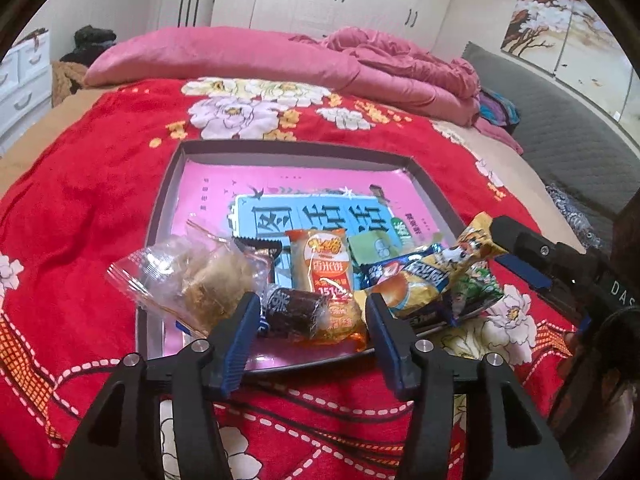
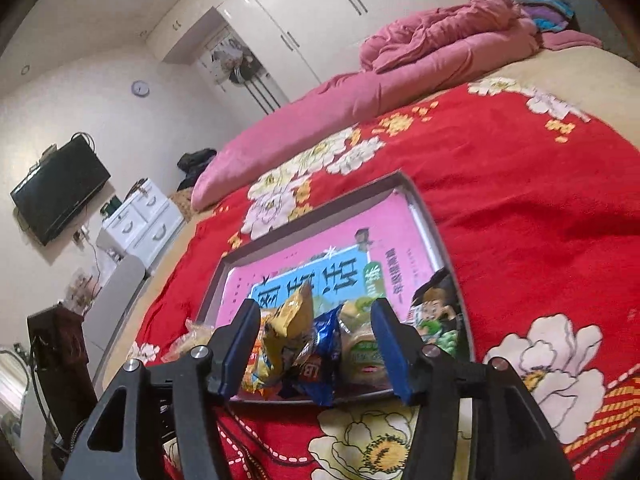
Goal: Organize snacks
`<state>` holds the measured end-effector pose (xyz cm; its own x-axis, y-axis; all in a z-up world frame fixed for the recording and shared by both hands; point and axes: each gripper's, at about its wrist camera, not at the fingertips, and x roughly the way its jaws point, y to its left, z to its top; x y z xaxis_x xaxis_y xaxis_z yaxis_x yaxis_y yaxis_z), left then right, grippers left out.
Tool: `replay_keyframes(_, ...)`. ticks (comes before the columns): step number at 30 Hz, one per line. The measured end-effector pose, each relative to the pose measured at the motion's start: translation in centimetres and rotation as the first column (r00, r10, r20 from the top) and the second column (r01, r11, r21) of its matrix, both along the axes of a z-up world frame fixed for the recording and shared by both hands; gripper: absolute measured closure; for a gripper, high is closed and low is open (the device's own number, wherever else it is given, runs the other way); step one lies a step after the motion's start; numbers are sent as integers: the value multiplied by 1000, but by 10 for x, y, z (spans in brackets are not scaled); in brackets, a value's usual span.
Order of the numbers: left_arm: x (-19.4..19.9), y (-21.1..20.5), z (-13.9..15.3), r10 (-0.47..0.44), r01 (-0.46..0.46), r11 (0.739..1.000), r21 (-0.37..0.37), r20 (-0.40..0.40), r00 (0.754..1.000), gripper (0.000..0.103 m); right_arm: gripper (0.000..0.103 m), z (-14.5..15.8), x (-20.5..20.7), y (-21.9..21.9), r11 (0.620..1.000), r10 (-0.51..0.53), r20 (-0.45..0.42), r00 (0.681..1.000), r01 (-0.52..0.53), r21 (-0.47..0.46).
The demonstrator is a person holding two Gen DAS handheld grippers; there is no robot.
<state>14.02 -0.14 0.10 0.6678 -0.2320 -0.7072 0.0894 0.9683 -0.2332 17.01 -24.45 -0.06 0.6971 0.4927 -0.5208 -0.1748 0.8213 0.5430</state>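
Left hand-held gripper (image 1: 310,320) astride brown snack (image 1: 294,312)

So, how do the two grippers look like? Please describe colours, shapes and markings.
Both look alike. The left gripper and right gripper have black angular frames with triangular cut-outs, silver round screw heads at the joints, and blue ribbed pads on the inner finger faces. In the left wrist view, the right gripper's body shows white letters "DAS". No cables or sleeves are clearly visible.

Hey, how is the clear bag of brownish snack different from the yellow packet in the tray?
The clear bag is see-through, showing brownish pieces; the yellow packet is opaque and printed. The clear bag lies at the pile's left end, the yellow packet toward the right, tilted up over other snacks. Both sit at the tray near edge.
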Motion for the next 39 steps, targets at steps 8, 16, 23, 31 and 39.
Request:
replay_keyframes(8,-25,8,20,20,-19,1000,-12,68,998,42,32,28,-29,-7,999,-2,118,993,7,-39)
replay_keyframes(16,-53,2,11,47,-47,999,19,-23,999,26,31,28,-61,20,956,70,97,993,-39,-291)
replay_keyframes(23,-80,-7,3,48,-43,998,56,-86,995,26,26,16,-92,39,898,120,65,991,-80,-433)
replay_keyframes(31,-91,-13,-4,58,-48,995,86,-122,991,26,22,11,-111,35,903,83,36,996,-61,-424)
replay_keyframes(39,-94,-17,-5,52,-40,994,98,-126,991,26,16,10,-112,24,916,42,30,999,-27,-399)
